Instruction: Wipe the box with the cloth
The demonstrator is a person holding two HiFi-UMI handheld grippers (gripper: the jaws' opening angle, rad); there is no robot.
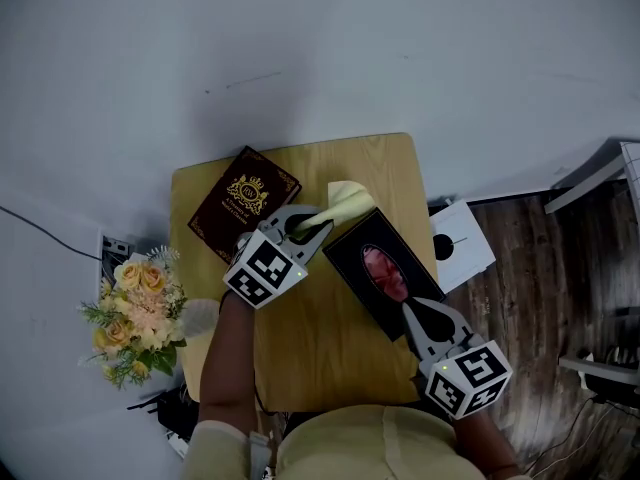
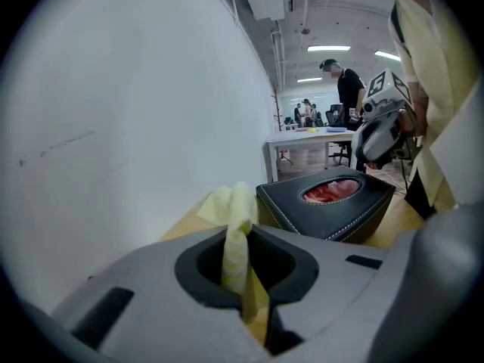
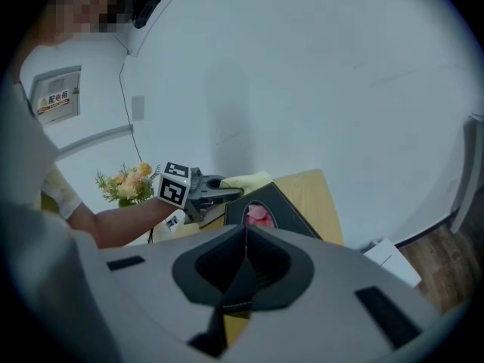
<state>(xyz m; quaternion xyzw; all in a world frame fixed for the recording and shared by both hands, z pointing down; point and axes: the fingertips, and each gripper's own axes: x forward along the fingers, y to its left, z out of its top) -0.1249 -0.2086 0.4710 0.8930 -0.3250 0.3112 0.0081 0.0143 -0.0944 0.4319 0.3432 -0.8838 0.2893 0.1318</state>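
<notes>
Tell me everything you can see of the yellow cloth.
The cloth is pale yellow, soft-looking fabric gathered into a narrow bunch. The left gripper is shut on it, and its free end fans out beyond the jaws, above the wooden table, beside the far end of the black box. Whether it touches the box cannot be told.

The box [image 1: 352, 251] lies slantwise across the table's [image 1: 320, 338] right half and the book [image 1: 243, 201] fills the far left corner. My left gripper [image 1: 312, 220], pinching the cloth [image 1: 345, 200], sits in the narrow gap between them. The wall [image 1: 300, 48] closes the far side. Bare wood lies open near me, left of my right gripper [image 1: 428, 320].
</notes>
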